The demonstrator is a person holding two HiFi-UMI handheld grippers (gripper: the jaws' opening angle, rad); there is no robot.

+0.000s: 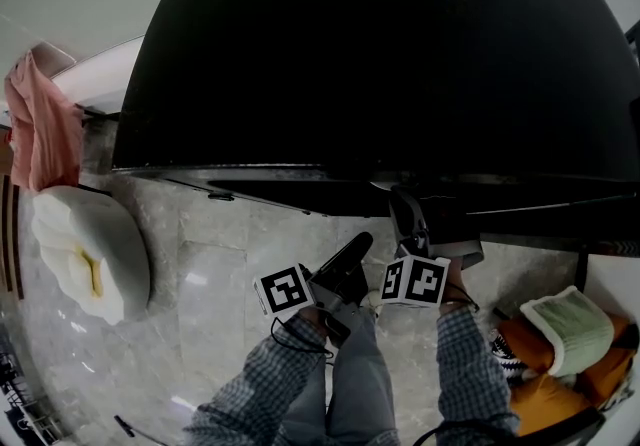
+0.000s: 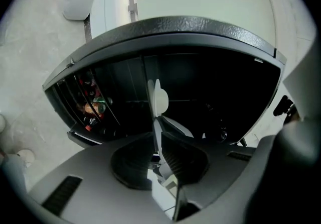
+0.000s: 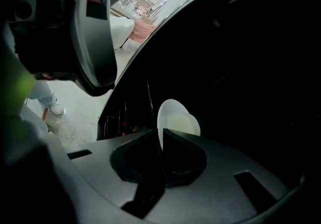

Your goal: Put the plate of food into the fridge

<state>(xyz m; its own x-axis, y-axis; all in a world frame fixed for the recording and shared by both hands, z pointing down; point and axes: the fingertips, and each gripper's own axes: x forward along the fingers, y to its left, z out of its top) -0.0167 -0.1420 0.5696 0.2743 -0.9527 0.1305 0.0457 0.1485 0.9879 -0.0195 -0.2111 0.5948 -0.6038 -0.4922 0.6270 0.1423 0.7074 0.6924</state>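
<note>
- My right tool [image 3: 160,140] is clamped shut on the rim of the white plate [image 3: 180,117]. The plate stands on edge and rises out of the jaws against the dark front of the fridge [image 1: 400,64]. I see no food on the face turned to me.
- My left tool [image 2: 156,137] has its jaws pressed together on a thin white piece [image 2: 160,100], seen edge-on. I cannot tell what it is.
- Both tools are side by side, close in front of the black fridge and above the pale marble floor [image 1: 230,274].
- To the left, in the fridge's dark front, wire racks hold small coloured items [image 2: 91,108].
- A white bag [image 1: 90,254] lies on the floor to my left, with a pink cloth [image 1: 40,124] beyond it.
</note>
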